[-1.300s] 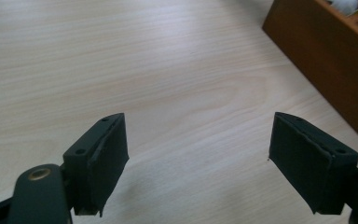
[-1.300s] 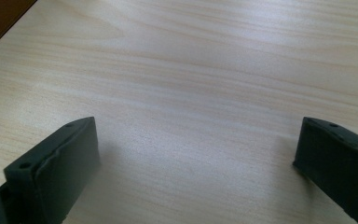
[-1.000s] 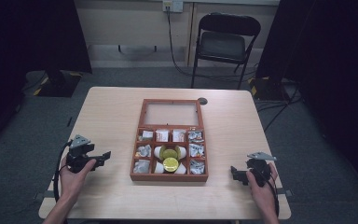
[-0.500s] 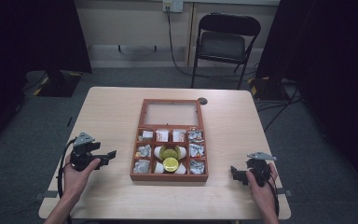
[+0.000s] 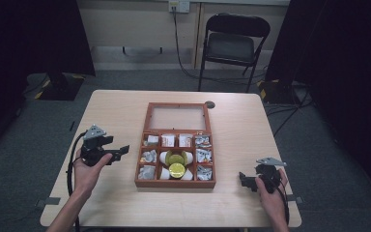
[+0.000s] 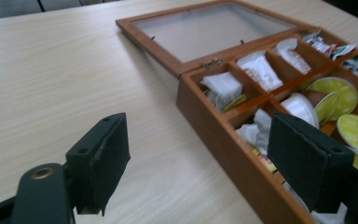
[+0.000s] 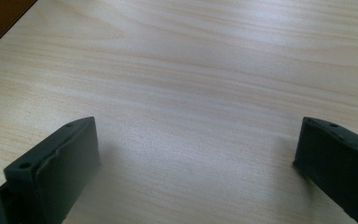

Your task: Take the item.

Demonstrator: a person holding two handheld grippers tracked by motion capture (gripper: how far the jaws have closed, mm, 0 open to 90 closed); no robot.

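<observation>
Wooden box [image 5: 176,181] sits mid-table [image 5: 232,208], glass lid [image 5: 177,117] flat open behind it, compartments holding packets and yellow-topped pods [image 5: 176,169]. Left gripper [image 5: 118,153] just left of box, jaws wide apart, empty. Right gripper [image 5: 242,179] near box's right front corner, jaws wide, empty.

The high view looks down on the whole table [image 5: 251,125] from above; the left gripper view, low and close, shares the wooden box [image 6: 214,123] (the right view's dark corner is perhaps its edge).

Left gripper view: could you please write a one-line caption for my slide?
Open left gripper approaching the wooden box, whose glass lid lies flat open and whose compartments hold sachets and yellow-topped capsules.
</observation>
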